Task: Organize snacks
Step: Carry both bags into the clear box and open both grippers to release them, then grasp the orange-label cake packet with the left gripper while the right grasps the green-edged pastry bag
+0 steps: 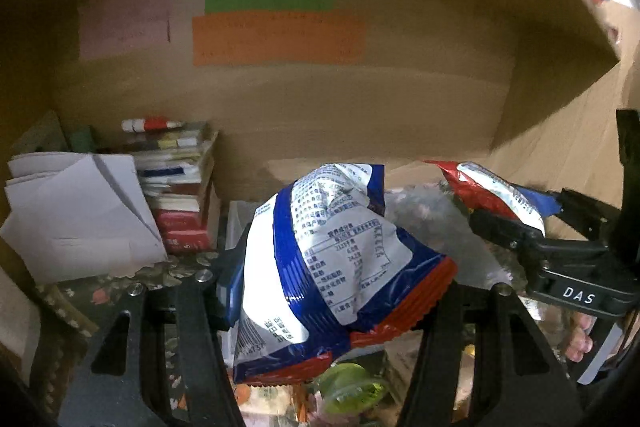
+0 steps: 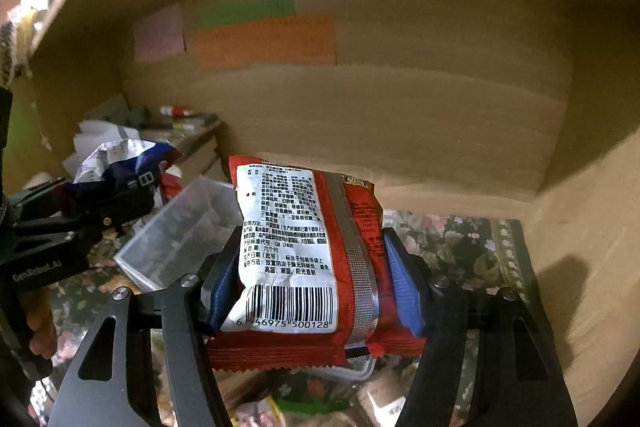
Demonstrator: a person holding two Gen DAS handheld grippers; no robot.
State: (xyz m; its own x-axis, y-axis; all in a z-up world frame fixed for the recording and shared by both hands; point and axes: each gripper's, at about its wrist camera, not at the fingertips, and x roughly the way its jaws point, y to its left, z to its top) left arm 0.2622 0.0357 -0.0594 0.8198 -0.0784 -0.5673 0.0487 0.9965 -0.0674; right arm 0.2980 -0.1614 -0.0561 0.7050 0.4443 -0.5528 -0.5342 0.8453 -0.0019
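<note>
While L gripper [image 1: 340, 291] clamps blue packet [image 1: 332, 251], R gripper [image 2: 312, 291] clamps red packet [image 2: 304, 259].

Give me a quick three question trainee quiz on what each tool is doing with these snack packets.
1. True or false: the left tool grips a blue and white snack bag.
2. What colour is the packet in the right tool? A green, B red, C yellow.
3. Fill in: behind both packets lies a clear plastic ____.

Key: 1 true. 2 B. 3 box.
</note>
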